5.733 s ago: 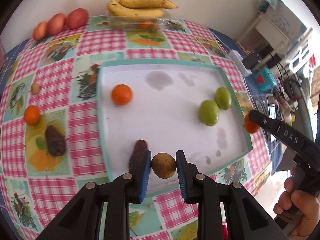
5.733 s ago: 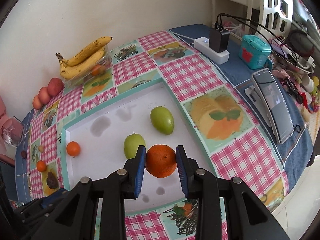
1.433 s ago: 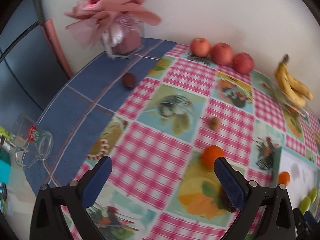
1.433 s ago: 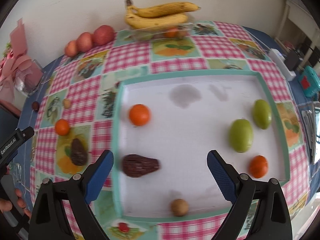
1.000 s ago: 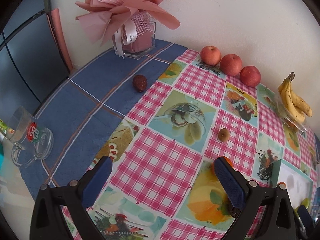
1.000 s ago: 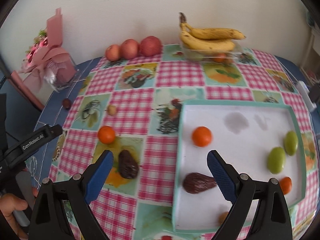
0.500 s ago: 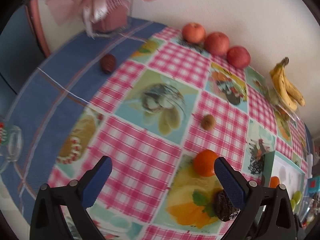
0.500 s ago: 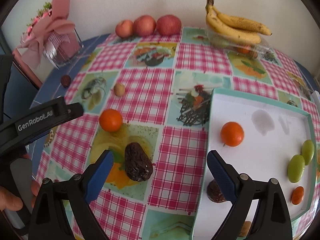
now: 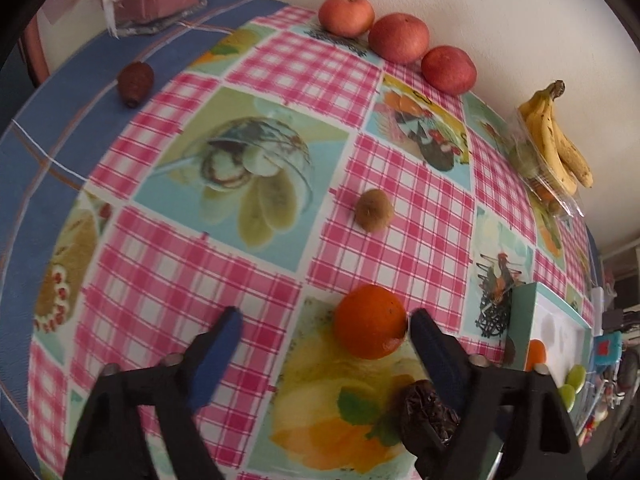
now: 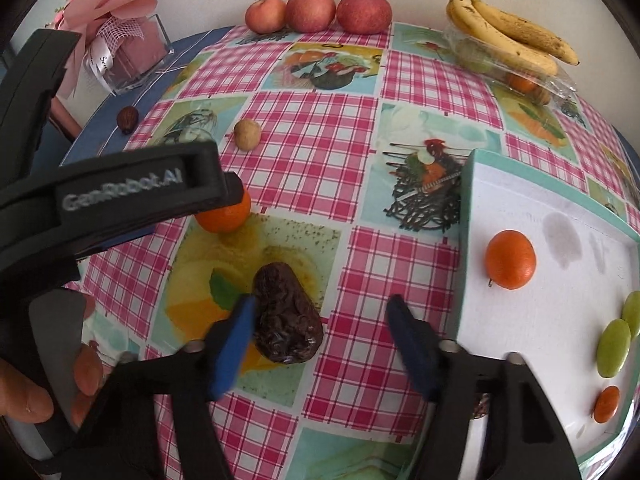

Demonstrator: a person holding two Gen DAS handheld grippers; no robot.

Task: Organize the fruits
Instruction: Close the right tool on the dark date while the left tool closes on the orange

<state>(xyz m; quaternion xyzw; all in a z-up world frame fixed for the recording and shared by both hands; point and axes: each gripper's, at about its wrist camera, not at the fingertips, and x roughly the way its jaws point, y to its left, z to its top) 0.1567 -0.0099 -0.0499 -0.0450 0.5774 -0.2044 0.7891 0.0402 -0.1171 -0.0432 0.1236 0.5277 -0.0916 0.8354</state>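
Checked tablecloth [image 9: 248, 288] fills both views; both claws gape wide, empty: left gripper [image 9: 324, 330] should centre on the orange [image 9: 370, 321], right gripper [image 10: 320, 320] on the avocado [image 10: 286, 314], before squeezing.

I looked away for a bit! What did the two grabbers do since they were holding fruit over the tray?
Both let go: the left gripper now opens around the orange on the cloth, the right gripper opens around the dark avocado. The apples and bananas stayed put.
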